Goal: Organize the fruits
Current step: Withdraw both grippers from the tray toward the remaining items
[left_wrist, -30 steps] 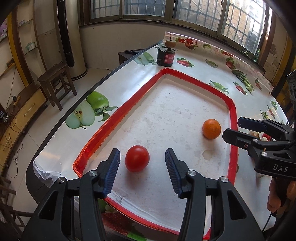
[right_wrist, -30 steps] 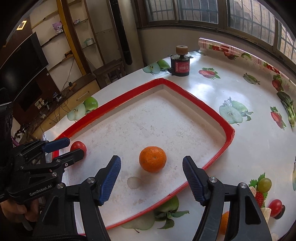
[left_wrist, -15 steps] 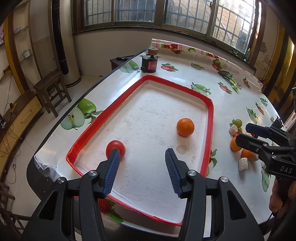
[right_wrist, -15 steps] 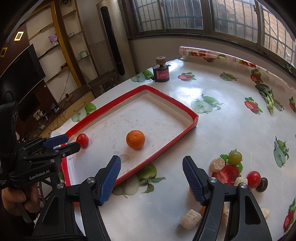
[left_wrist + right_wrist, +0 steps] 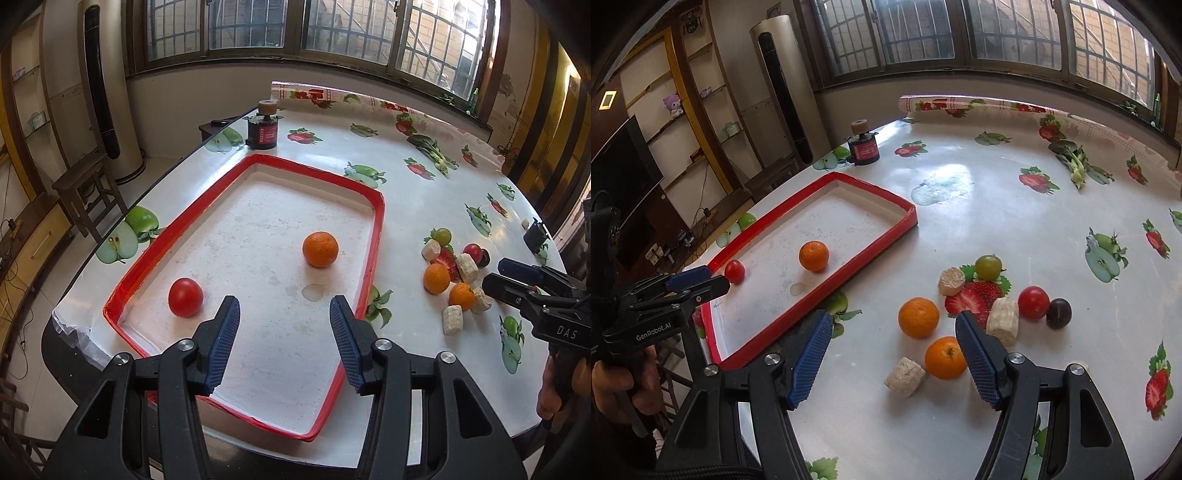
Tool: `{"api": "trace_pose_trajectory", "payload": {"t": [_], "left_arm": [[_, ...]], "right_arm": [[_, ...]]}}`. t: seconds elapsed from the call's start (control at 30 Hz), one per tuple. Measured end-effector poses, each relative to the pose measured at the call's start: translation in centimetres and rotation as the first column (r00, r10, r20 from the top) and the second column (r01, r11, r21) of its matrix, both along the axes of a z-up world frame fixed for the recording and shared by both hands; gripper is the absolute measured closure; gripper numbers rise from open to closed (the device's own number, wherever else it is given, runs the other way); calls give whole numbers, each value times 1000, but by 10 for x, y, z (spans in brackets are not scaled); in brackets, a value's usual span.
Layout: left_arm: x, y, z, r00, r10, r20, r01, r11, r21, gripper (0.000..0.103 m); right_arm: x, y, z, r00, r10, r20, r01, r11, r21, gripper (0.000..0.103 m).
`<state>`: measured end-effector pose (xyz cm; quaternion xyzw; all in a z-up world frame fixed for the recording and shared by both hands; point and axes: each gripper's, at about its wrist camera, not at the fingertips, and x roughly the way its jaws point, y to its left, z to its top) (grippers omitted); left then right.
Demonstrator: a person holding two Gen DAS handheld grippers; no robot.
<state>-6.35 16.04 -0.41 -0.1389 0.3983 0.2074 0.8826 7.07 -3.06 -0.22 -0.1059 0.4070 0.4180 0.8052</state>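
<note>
A red-rimmed white tray [image 5: 376, 236] holds an orange [image 5: 320, 249] and a red tomato [image 5: 185, 297]. My left gripper [image 5: 282, 306] hovers open and empty over the tray's near end, with the tomato to the left of its fingers. To the right of the tray [image 5: 871, 254] lies a pile of loose fruit: two oranges [image 5: 918, 317] [image 5: 945, 357], a tomato [image 5: 1033, 302], a dark plum [image 5: 1058, 313] and a green grape [image 5: 988, 267]. My right gripper [image 5: 894, 321] stands open and empty just above the two oranges.
Beige chunks [image 5: 1003, 321] [image 5: 905, 376] lie among the loose fruit. A dark jar with a cork lid [image 5: 263, 127] stands beyond the tray's far end. The table's edge runs close along the tray's left side, with a wooden stool [image 5: 85, 184] below it.
Both grippers drew back from the tray. The right one swung right, from the tray's orange to above the loose fruit. The tomato left the gap between the left fingers.
</note>
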Motion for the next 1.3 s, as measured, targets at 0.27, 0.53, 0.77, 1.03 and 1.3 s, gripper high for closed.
{"api": "trace_pose_trajectory", "payload": {"t": [0.27,0.53,0.77,1.03,1.3], "left_arm": [[10,-23,1,998,-55,4,55,998,-8,54],[28,-57,-5,990,-143,-7,142,989,-32,54],[45,-90,-14,975,-220,-25,219,974,-53,54],[68,-110,-30,959,-281,-42,276,956,-105,54],[95,-123,-47,944,-321,-76,311,943,-119,54]], "right_arm": [[14,-44,-5,996,-87,-9,87,996,-7,32],[25,-89,-13,985,-171,-18,171,985,-16,31],[32,-115,-22,975,-220,-35,219,975,-28,31],[44,-113,-39,974,-224,-34,222,972,-72,32],[58,-100,-53,977,-213,-12,210,970,-125,34]]}}
